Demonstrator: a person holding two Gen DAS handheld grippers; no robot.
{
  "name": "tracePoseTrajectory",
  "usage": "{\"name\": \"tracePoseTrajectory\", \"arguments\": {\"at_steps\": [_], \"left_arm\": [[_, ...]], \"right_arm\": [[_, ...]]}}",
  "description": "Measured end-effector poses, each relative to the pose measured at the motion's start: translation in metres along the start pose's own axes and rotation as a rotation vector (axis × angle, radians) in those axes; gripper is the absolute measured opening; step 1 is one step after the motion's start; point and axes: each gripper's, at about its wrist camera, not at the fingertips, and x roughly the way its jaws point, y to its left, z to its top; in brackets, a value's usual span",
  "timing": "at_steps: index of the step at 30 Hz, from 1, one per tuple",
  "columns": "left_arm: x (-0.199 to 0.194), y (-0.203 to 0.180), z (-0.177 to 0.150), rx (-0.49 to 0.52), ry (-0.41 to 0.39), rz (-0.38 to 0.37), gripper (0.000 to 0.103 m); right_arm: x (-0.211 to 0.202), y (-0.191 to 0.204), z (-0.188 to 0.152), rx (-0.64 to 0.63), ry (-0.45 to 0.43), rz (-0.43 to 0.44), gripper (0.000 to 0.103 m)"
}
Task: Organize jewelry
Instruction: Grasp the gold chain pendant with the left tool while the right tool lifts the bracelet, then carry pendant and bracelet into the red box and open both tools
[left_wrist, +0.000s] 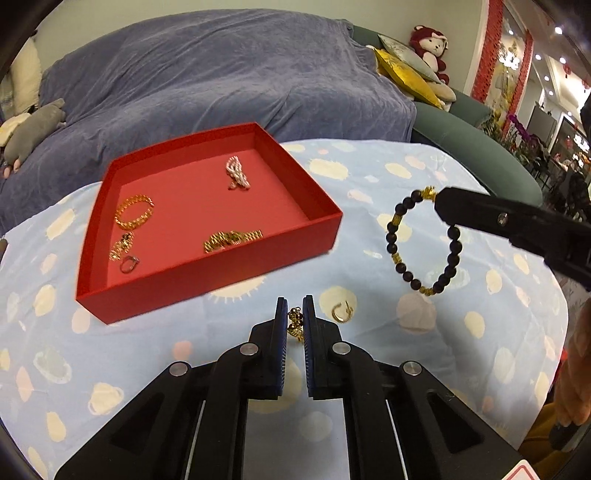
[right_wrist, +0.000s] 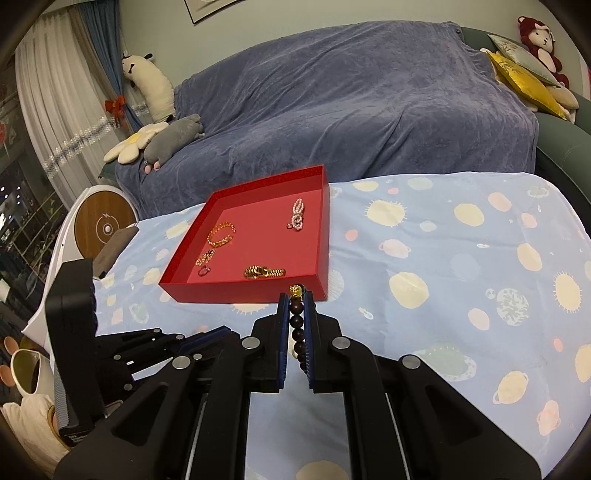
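Note:
A red tray (left_wrist: 207, 273) (right_wrist: 243, 293) sits on the blue patterned cloth and holds a pearl piece (left_wrist: 236, 173), a gold bracelet (left_wrist: 133, 212), a gold chain (left_wrist: 231, 240) and small gold pieces (left_wrist: 123, 249). My left gripper (left_wrist: 295, 319) is shut on a small gold ornament (left_wrist: 295, 323) in front of the tray. My right gripper (right_wrist: 296, 314), also in the left wrist view (left_wrist: 441, 206), is shut on a black bead bracelet (left_wrist: 424, 243) (right_wrist: 297, 325), which hangs in the air right of the tray. A gold ring (left_wrist: 341, 312) lies on the cloth by my left gripper.
A sofa under a blue-grey cover (right_wrist: 351, 99) stands behind the table, with plush toys (right_wrist: 173, 136) and cushions (left_wrist: 410, 74). A round wooden-faced device (right_wrist: 103, 225) and a dark case (right_wrist: 114, 251) sit at the table's left edge.

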Motion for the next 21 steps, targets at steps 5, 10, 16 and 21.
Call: {"name": "tracePoseTrajectory", "arguments": {"at_steps": [5, 10, 16, 21], "left_arm": [[-0.02, 0.034, 0.026, -0.073, -0.073, 0.039, 0.006], [-0.028, 0.067, 0.049, -0.136, -0.121, 0.092, 0.006], [-0.02, 0.1, 0.084, -0.21, -0.137, 0.131, 0.006], [-0.009, 0.108, 0.103, -0.216, -0.155, 0.145, 0.006]], "right_arm": [[0.01, 0.019, 0.025, -0.012, -0.04, 0.015, 0.007], [0.026, 0.03, 0.047, 0.013, -0.061, 0.036, 0.007], [0.055, 0.043, 0.074, 0.032, -0.069, 0.053, 0.007], [0.079, 0.042, 0.085, 0.066, -0.053, 0.066, 0.007]]}}
